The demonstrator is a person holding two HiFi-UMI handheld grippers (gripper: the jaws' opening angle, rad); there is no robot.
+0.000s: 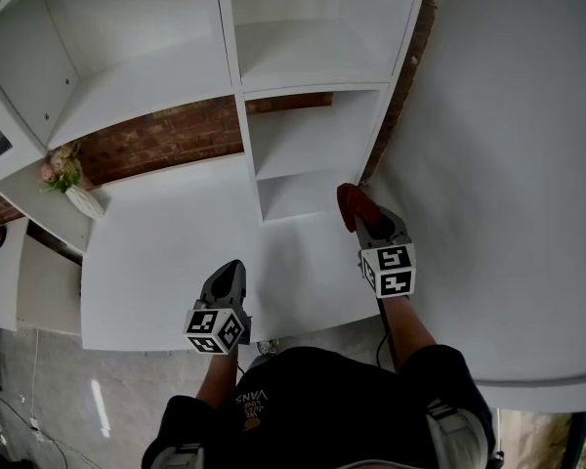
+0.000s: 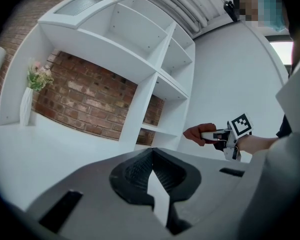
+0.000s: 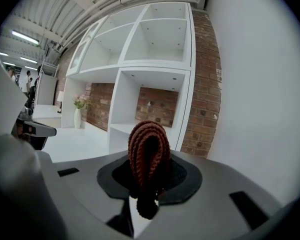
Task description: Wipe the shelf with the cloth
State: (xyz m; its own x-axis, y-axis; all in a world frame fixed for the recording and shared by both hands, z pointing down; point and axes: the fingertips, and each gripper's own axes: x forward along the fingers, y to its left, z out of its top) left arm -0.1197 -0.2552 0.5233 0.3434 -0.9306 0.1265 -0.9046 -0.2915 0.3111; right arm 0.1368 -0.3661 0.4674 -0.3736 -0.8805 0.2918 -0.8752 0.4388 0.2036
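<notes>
A folded reddish-brown cloth [image 3: 149, 154] is pinched between the jaws of my right gripper [image 1: 356, 213], which is shut on it. In the head view the cloth [image 1: 351, 201] hangs in front of the lowest small shelf compartment [image 1: 295, 195] of the white shelf unit [image 1: 273, 57]. The left gripper view shows the same cloth [image 2: 197, 133] from the side, held out level. My left gripper [image 1: 230, 279] is shut with nothing in it, low over the white counter [image 1: 166, 252], left of the right one.
A white vase with pink flowers [image 1: 70, 182] stands at the counter's far left, before a brick wall [image 1: 166, 137]. A white wall [image 1: 508, 135] rises to the right of the shelf unit. People stand far off at the left in the right gripper view.
</notes>
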